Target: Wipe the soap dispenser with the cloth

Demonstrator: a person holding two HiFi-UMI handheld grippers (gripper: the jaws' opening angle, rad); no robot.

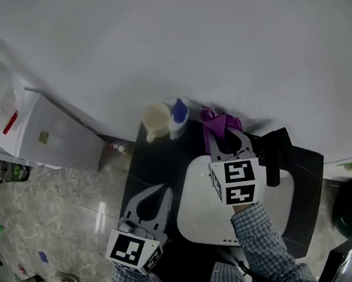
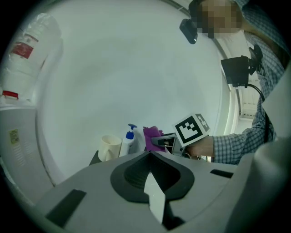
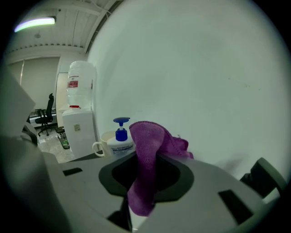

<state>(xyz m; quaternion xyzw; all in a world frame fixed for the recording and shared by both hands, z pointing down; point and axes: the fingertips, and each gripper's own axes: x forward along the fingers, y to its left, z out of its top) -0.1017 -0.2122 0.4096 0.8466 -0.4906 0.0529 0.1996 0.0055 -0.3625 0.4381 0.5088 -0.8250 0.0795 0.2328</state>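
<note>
Right gripper [image 1: 230, 142]: fingers closed on the purple cloth [image 3: 148, 150]. The cloth stood up in a fold between them and hung down the throat, so the fingertips themselves were covered in the right gripper view.

Left gripper [image 1: 152, 193]: fingers together, nothing between them, well back and left of the right fingers.

Hidden or unclear:
- The dispenser [image 3: 121, 139] sat ahead-left of the right fingers. In the right gripper view its right edge was behind the cloth and its base was cut off by the finger body.
- The label print was too small to read.
- A black item [image 1: 272, 158] just right of the right fingers: couldn't tell what it was.
- The lower part of the mug [image 1: 155, 122] was cut off by the left fingers in the left gripper view.

View differences:
- The right gripper view made cloth and dispenser look overlapped. The head view showed a gap, so near but apart.
- Only the head view showed the dark surface [image 1: 147, 166] and the white tray [image 1: 197, 214] under the right gripper.
- The left gripper view showed the right gripper from the side, cloth sticking out ahead of its fingers, beside the dispenser.
- The cooler [image 3: 77, 132] showed far left of the right fingers.

Dispenser: white body, blue pump, upright, against the wall, just right of the mug.
</note>
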